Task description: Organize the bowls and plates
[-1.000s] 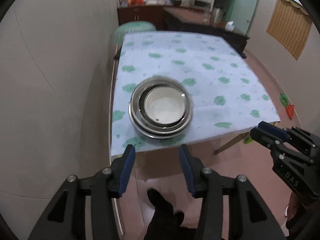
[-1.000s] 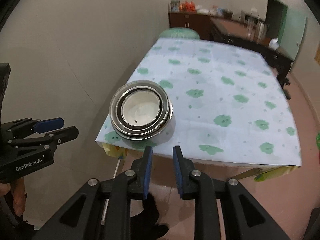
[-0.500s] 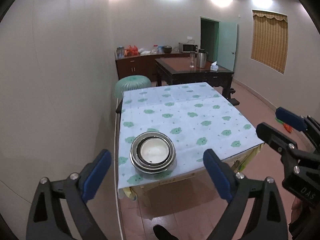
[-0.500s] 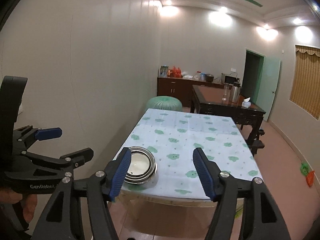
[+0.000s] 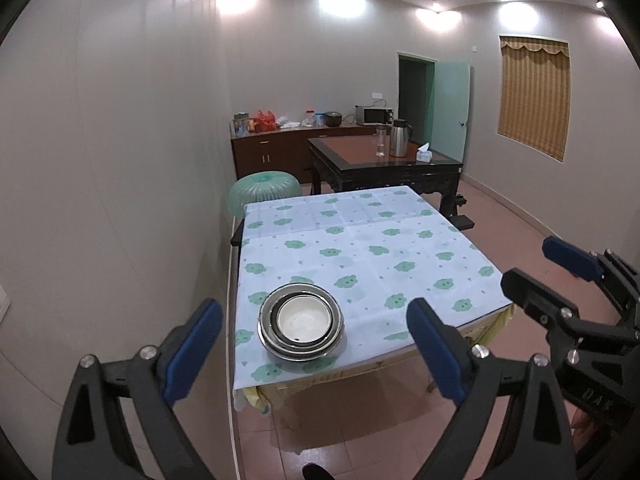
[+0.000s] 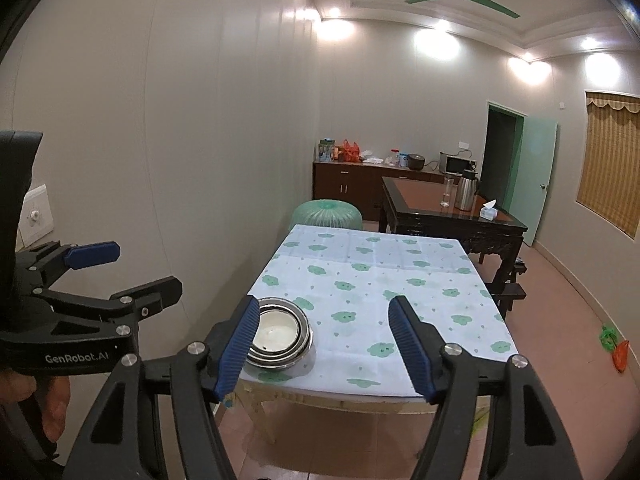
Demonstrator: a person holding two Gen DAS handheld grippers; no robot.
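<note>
A stack of nested metal plates and bowls with a white bowl on top (image 5: 301,327) stands near the front left corner of the table with a green-flowered cloth (image 5: 372,256). It also shows in the right wrist view (image 6: 280,334). My left gripper (image 5: 314,354) is open and empty, held back from the table's front edge, above the floor. My right gripper (image 6: 322,350) is open and empty, also short of the table. Each gripper shows in the other's view: the right gripper (image 5: 568,268) and the left gripper (image 6: 120,268).
A wall runs along the table's left side. A green stool (image 5: 265,192) stands behind the table. A dark wooden table (image 5: 384,162) with a thermos and tissue box is farther back, and a sideboard (image 5: 280,148) is at the back wall. Tiled floor lies to the right.
Both grippers opened wide from nearly shut. Both views tilted up and pulled back from the stack, so the table looks farther away and the room shows.
</note>
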